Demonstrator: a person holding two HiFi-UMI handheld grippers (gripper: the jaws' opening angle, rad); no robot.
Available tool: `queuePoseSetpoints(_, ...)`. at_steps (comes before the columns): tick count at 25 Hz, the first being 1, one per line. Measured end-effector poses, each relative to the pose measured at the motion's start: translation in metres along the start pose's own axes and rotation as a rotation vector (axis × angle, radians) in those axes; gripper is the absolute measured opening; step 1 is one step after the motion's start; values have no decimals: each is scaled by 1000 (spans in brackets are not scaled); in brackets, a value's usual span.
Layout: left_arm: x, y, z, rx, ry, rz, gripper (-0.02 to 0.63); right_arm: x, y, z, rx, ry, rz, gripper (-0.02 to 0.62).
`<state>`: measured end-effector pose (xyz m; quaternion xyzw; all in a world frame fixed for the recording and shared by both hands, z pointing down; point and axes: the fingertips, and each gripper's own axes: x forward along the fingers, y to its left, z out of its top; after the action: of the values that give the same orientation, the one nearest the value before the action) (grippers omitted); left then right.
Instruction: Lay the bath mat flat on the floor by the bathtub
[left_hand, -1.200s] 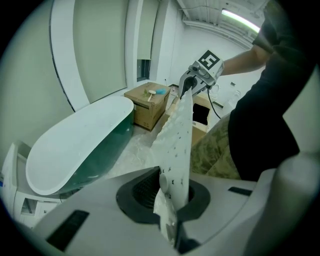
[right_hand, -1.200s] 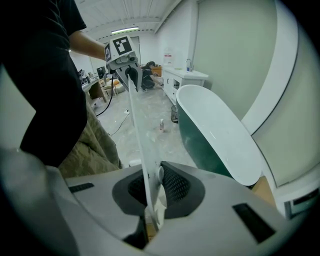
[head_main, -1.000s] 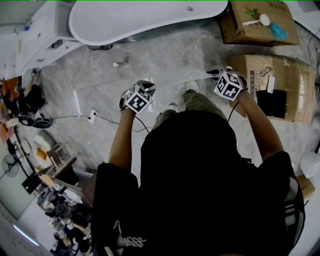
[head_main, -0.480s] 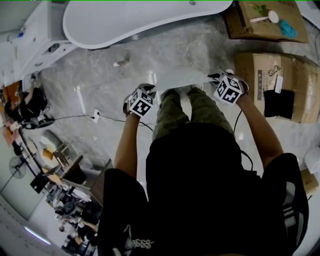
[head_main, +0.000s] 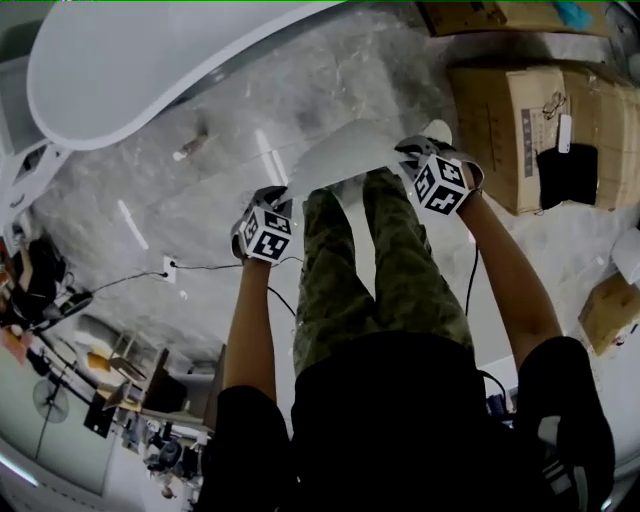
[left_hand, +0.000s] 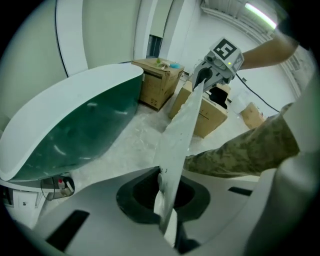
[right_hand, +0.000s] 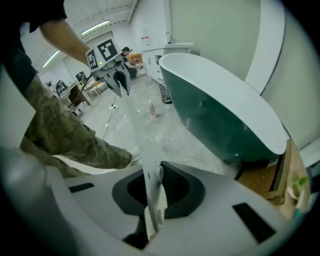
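Status: not laid yet.

Far left, bathtub (head_main: 130, 60). The bare floor (head_main: 200, 190) beside it is the target strip, and nothing is spread on it.

The left gripper (head_main: 268, 208) is clamped nearly closed on one end of the bath mat (head_main: 345, 148). The mat is up in the air, stretched left to right just past the person's legs (head_main: 395, 250), with the tub beyond it on the far left. The right gripper (head_main: 425, 160) is clamped the same way on the other end. Cardboard boxes (head_main: 510, 110) sit far right, clear of the drop zone.

Done: mat picked up by both ends, pulled taut, carried to the tub side.
Left, my read: lower it, get it flat along the tub, let go on both sides.

View differences:
- Only the head view shows both grippers, the mat and the tub in one layout. The marker cubes cover the jaws there, so it gives no grip detail.
- The left gripper view shows the pinch: a thin mat edge is sandwiched between the jaws and runs up to the other gripper. It also shows the tub's dark green outer wall, which the head view misses.
- The right gripper view shows the same pinch from the other end, plus a seated person (right_hand: 128, 54) far back.
- No view settles whether the mat's lower edge touches the floor.
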<state>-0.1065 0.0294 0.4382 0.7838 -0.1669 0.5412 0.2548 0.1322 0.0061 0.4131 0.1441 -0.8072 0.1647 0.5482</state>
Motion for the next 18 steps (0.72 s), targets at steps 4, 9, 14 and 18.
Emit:
queuePoseSetpoints(4,81,19,-24,10,-22,-21,28,78,-13,-27,63,18,-40,28)
queuePoseSetpoints(9,153,26,-66,37,-18,-26,28,159,-14,-49,121,32,-76,29)
queuePoseSetpoints(14,214,38,-96,53,-12,-40,28,226,0,-81,64,77,-85,29)
queuePoseSetpoints(18,245,48,-113,11,-11,-45,28,267,14,-101,-24,99,-77,29)
